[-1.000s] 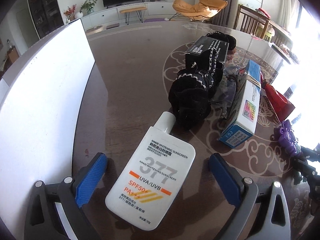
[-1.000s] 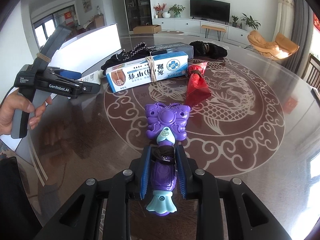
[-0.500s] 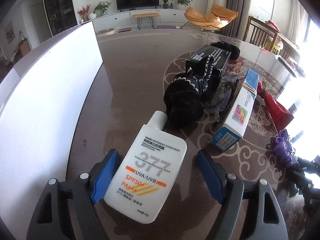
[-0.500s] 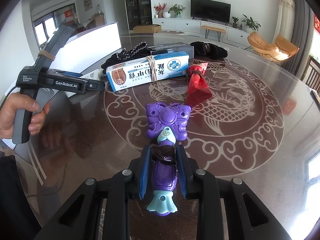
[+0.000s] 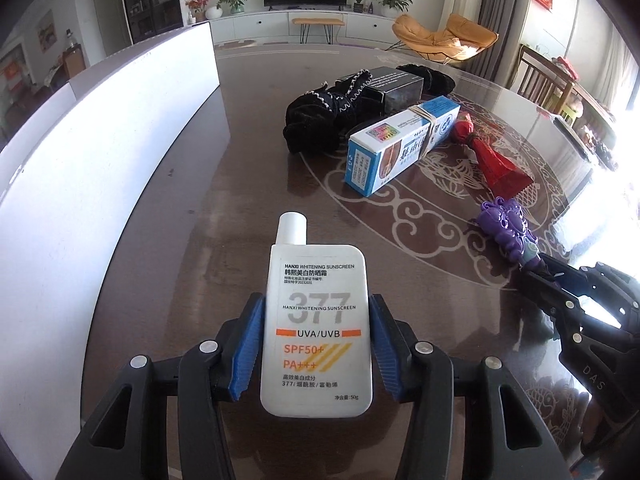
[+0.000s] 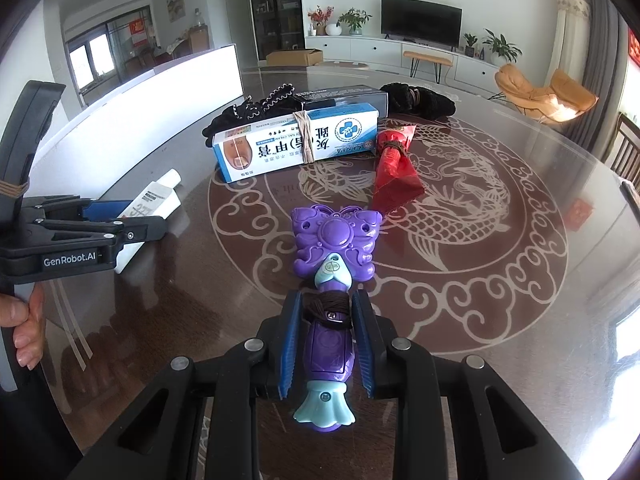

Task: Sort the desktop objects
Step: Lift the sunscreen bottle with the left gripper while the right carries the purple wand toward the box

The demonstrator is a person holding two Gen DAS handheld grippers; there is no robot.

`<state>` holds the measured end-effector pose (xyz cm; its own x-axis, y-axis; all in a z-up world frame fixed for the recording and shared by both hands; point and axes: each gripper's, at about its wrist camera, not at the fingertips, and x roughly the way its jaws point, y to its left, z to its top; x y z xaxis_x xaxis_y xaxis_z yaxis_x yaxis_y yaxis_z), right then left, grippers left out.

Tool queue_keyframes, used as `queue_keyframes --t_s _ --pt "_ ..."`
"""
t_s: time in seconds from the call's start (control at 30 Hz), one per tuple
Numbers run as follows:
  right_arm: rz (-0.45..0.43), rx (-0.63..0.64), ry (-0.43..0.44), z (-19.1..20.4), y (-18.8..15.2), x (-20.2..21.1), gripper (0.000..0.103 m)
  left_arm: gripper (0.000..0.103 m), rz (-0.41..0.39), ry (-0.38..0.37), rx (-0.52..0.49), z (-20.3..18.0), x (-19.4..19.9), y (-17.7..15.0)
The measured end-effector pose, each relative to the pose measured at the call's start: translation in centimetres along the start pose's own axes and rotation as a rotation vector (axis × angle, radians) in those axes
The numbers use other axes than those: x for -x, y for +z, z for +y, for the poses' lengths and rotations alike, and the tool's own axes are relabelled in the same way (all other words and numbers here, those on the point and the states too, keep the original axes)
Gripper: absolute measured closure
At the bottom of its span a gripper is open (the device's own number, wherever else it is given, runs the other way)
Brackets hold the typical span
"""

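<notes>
A white sunscreen bottle (image 5: 316, 320) lies flat on the dark glass table (image 5: 192, 240), cap pointing away. My left gripper (image 5: 316, 300) is closing on it, and both blue pads touch the bottle's long sides. The right wrist view shows that gripper (image 6: 120, 220) from the side, with the bottle (image 6: 154, 200) poking out of it. My right gripper (image 6: 326, 298) is shut on the handle of a purple butterfly toy (image 6: 334, 240), which rests on the table. In the left wrist view the toy (image 5: 506, 228) and the right gripper (image 5: 552, 276) sit at the right.
A blue and white cream box (image 5: 400, 140) bound with a rubber band lies mid-table. Black fabric (image 5: 316, 120) and a black box (image 5: 396, 84) lie behind it. A red pouch (image 5: 500, 164) lies to its right. A tall white panel (image 5: 100, 160) runs along the left.
The left gripper's jaws came in from wide open to the bottle's sides. The view swung, so the bottle now lies straight between them. The right gripper and toy stayed put.
</notes>
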<state>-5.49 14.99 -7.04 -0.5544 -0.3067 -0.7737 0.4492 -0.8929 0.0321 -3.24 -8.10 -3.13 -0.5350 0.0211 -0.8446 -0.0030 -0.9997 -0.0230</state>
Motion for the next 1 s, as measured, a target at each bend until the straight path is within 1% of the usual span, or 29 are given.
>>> queue_keyframes --t_s 0.07,0.13,0.17,0.2,0.23,0.27,0.3,0.37,0.4,0.5,0.57,0.63,0.67,0.73,0.77,0.8,0.83,0.87,0.9,0.93,0.97,1.0 --pt "0.001 0.004 -0.005 0.0 0.0 0.0 0.076 0.052 -0.027 0.019 -0.009 -0.6 0.2 -0.9" --pt "0.001 0.008 -0.009 0.1 0.0 0.0 0.076 0.050 -0.061 0.031 -0.009 -0.7 0.3 -1.3" --pt "0.001 0.009 -0.011 0.1 0.0 0.0 0.076 0.043 -0.062 0.019 -0.005 -0.7 0.2 -1.3" --pt "0.002 0.010 -0.011 0.2 0.0 0.0 0.075 0.028 -0.053 0.009 -0.006 -0.7 0.0 -1.2" --pt "0.002 0.010 -0.009 0.1 0.0 0.0 0.074 0.022 -0.045 0.010 -0.006 -0.7 -0.1 -1.1" --pt "0.001 0.009 -0.001 0.1 0.0 0.0 0.069 0.019 -0.050 0.025 -0.007 -0.8 -0.2 -1.3" --pt "0.000 0.008 -0.001 0.1 0.0 0.0 0.048 0.019 -0.051 0.040 -0.007 -0.8 -0.2 -1.3" --pt "0.014 -0.016 -0.025 -0.3 0.1 -0.3 0.022 0.019 -0.048 0.039 0.002 -0.7 -0.1 -1.4" --pt "0.022 -0.040 -0.025 -0.8 0.0 -0.5 0.022 0.019 -0.048 0.041 0.002 -0.6 0.0 -1.5" --pt "0.004 -0.097 -0.002 -1.9 0.0 -0.1 0.022 0.016 -0.049 0.039 0.002 -0.6 0.0 -1.5" --pt "-0.001 -0.113 0.009 -2.2 -0.1 0.0 0.022 0.016 -0.050 0.039 0.001 -0.6 -0.1 -1.5" --pt "0.002 -0.106 0.000 -2.0 0.0 -0.1 0.022 0.016 -0.049 0.034 0.001 -0.5 -0.1 -1.6" --pt "0.006 -0.097 -0.008 -1.8 0.0 -0.1 0.020 0.017 -0.050 0.031 0.001 -0.5 0.0 -1.6" --pt "0.013 -0.083 -0.021 -1.5 0.1 -0.3 0.020 0.022 -0.056 0.040 0.006 -0.4 0.1 -1.6" --pt "0.014 -0.076 -0.024 -1.4 0.1 -0.3 0.020 0.032 -0.064 0.041 0.012 -0.3 0.2 -1.6" --pt "0.017 -0.059 -0.023 -1.3 0.3 -0.5 0.024 0.045 -0.071 0.044 0.020 -0.1 0.4 -1.6" --pt "0.021 -0.037 -0.034 -1.0 0.4 -0.7 0.026 0.051 -0.076 0.037 0.028 0.1 0.5 -1.6" --pt "0.024 -0.017 -0.043 -0.7 0.6 -0.8 0.037 0.052 -0.076 0.026 0.041 0.4 0.6 -1.6" --pt "0.022 0.010 -0.046 -0.3 0.7 -0.9 0.059 0.052 -0.080 0.007 0.057 0.7 0.7 -1.6" --pt "0.019 0.037 -0.026 0.3 0.9 -0.8 0.071 0.052 -0.083 -0.016 0.076 1.0 0.9 -1.6" --pt "0.028 0.067 -0.025 0.8 1.1 -0.8 0.080 0.052 -0.096 -0.034 0.093 1.3 1.2 -1.7" --pt "0.046 0.090 -0.036 1.4 1.3 -0.8 0.081 0.052 -0.121 -0.047 0.103 1.5 1.8 -1.7"
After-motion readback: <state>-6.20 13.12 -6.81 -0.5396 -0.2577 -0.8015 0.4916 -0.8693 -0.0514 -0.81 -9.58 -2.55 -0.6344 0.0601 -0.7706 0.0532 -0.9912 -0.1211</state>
